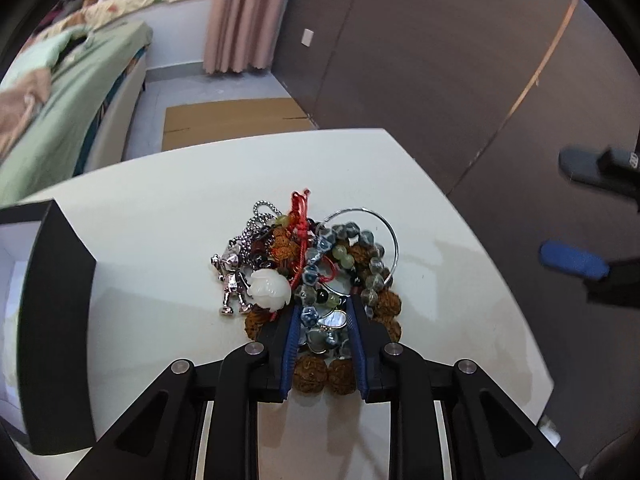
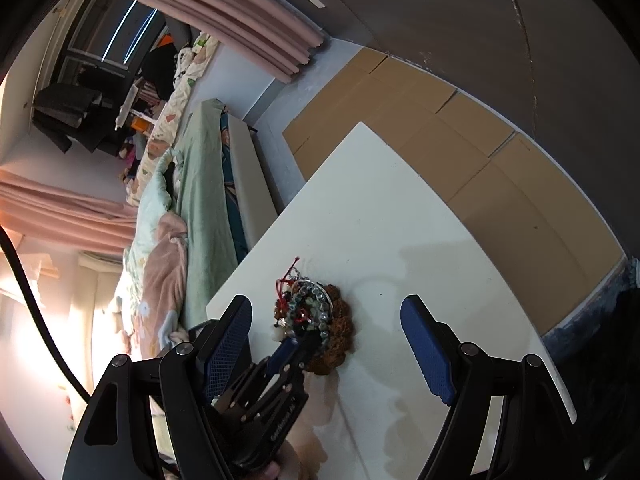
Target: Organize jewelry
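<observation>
A tangled pile of jewelry [image 1: 310, 272] lies on the white table [image 1: 160, 248]: bead bracelets, a silver chain with a figure pendant [image 1: 232, 280], a white flower bead [image 1: 269, 289], red cord, a thin silver bangle [image 1: 390, 236] and brown seed beads [image 1: 324, 376]. My left gripper [image 1: 323, 314] is down in the near side of the pile, its jaws partly closed around shiny shell pieces [image 1: 326, 330]. My right gripper [image 2: 326, 322] is wide open and empty, above the table to the right of the pile [image 2: 316, 320]; it also shows in the left wrist view [image 1: 576, 216].
A black box with a white inside [image 1: 52, 312] stands at the table's left edge. A bed with green covers [image 1: 68, 112] is beyond on the left. Flat cardboard [image 1: 232, 120] lies on the floor past the table. A dark wall [image 1: 440, 60] runs along the right.
</observation>
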A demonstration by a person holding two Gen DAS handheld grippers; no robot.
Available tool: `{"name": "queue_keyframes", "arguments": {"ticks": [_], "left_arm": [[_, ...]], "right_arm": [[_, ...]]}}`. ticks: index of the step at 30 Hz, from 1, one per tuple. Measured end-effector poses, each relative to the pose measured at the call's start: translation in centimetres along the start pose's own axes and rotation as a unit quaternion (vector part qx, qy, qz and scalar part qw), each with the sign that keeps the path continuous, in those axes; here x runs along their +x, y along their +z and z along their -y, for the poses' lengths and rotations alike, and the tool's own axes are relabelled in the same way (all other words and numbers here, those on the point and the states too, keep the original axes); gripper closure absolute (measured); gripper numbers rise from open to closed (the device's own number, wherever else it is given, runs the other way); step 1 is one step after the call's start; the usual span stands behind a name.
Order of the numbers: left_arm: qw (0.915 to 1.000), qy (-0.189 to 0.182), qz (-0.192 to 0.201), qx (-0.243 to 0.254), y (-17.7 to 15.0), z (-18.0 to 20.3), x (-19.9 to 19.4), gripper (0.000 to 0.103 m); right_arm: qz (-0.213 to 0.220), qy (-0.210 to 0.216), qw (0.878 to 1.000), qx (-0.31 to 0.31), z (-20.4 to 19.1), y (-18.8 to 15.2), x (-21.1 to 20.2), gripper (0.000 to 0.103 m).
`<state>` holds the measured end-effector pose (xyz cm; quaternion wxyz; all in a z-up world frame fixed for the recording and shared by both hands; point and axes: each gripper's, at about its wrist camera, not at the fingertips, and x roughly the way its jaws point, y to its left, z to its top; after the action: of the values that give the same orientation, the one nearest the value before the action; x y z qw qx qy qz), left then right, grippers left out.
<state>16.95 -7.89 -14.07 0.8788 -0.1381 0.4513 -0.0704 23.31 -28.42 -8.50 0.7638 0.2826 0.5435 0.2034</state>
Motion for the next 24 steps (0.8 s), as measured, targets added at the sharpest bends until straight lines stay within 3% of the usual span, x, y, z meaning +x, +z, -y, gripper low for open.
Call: {"name": "queue_keyframes", "arguments": {"ticks": [1,14,20,24], "left_arm": [[1.0000,0.001,0.000,-0.001,0.0,0.0,-0.1,0.094],[0.9974,-0.056,0.040,-0.022,1.6,-1.6,-5.5,0.094],[0.9953,-0.064,0.064,-0.033,2.2,-3.1,-8.0,0.094],[0.9945,-0.064,0.072,-0.042,2.7,-4.1,-8.9,0.094]], "right_arm": [[-0.002,-0.001,1.000,-0.002,-0.1,-0.1,0.2,0.025],[-0.040,-0.025,0.998,-0.043,-1.8,-0.9,4.0,0.044],[-0.045,-0.063,0.995,-0.057,-2.1,-1.0,6.0,0.048],[-0.052,-0.083,0.993,-0.062,-2.0,-0.8,7.5,0.060]]}}
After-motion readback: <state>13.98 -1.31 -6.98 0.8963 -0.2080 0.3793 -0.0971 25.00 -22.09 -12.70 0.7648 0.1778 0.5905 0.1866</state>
